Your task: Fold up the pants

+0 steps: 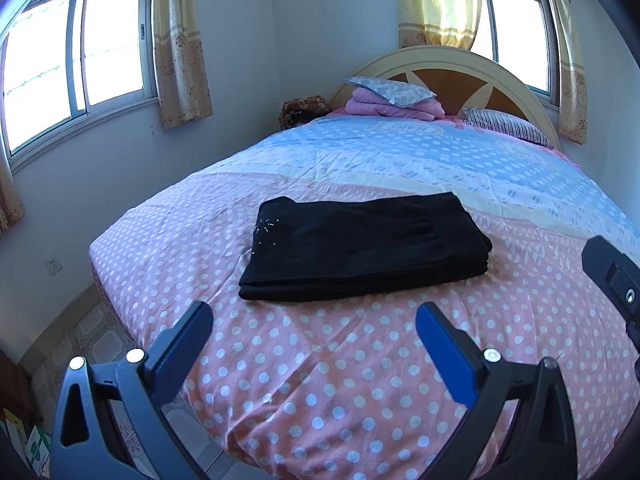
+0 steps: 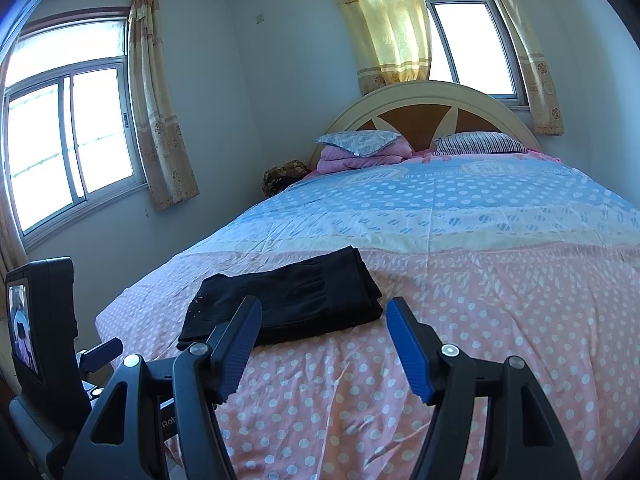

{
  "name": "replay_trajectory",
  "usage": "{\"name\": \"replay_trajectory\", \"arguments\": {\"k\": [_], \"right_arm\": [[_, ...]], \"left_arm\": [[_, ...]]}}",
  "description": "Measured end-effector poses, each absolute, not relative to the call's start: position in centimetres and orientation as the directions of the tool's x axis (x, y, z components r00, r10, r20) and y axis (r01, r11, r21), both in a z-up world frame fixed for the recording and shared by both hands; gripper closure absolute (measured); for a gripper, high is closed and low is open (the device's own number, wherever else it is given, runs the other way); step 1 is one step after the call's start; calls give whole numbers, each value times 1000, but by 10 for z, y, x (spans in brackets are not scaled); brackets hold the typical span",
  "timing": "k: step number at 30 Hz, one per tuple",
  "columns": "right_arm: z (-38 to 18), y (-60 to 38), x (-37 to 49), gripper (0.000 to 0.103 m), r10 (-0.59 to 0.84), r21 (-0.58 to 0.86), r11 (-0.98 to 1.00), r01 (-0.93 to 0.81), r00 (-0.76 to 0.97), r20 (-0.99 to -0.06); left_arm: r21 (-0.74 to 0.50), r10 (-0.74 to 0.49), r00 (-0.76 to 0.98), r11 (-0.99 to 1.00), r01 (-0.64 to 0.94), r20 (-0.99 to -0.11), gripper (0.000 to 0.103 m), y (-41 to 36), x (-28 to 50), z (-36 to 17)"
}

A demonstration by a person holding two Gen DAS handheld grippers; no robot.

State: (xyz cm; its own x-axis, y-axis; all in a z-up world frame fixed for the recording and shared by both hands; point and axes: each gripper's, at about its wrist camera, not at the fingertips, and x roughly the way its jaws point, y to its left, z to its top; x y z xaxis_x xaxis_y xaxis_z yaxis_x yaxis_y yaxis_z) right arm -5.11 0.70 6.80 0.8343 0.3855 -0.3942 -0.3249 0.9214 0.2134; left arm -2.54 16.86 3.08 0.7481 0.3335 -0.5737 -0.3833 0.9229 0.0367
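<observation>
Black pants (image 1: 364, 246) lie folded into a flat rectangular stack on the pink polka-dot bedspread (image 1: 320, 380); they also show in the right wrist view (image 2: 288, 304). My left gripper (image 1: 314, 314) is open and empty, held back from the stack's near edge above the bed. My right gripper (image 2: 324, 312) is open and empty, just short of the stack's near right corner. Part of the right gripper's body (image 1: 612, 276) shows at the right edge of the left wrist view. The left gripper's body with its screen (image 2: 40, 320) shows at the left of the right wrist view.
The bed's far half is blue and cream, with pillows (image 1: 392, 90) and a folded pink blanket (image 1: 384, 108) by the headboard (image 1: 460, 68). Windows and curtains (image 1: 180, 48) line the walls. Tiled floor (image 1: 80, 340) lies off the bed's left edge.
</observation>
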Motion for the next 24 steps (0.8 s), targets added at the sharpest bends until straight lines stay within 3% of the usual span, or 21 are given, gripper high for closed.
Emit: {"name": "replay_trajectory", "arguments": {"k": [24], "right_arm": [[69, 5, -51, 36, 380, 218, 923, -317, 836, -396]], "left_arm": [[39, 338, 743, 921, -388, -578, 0, 173, -22, 34]]}}
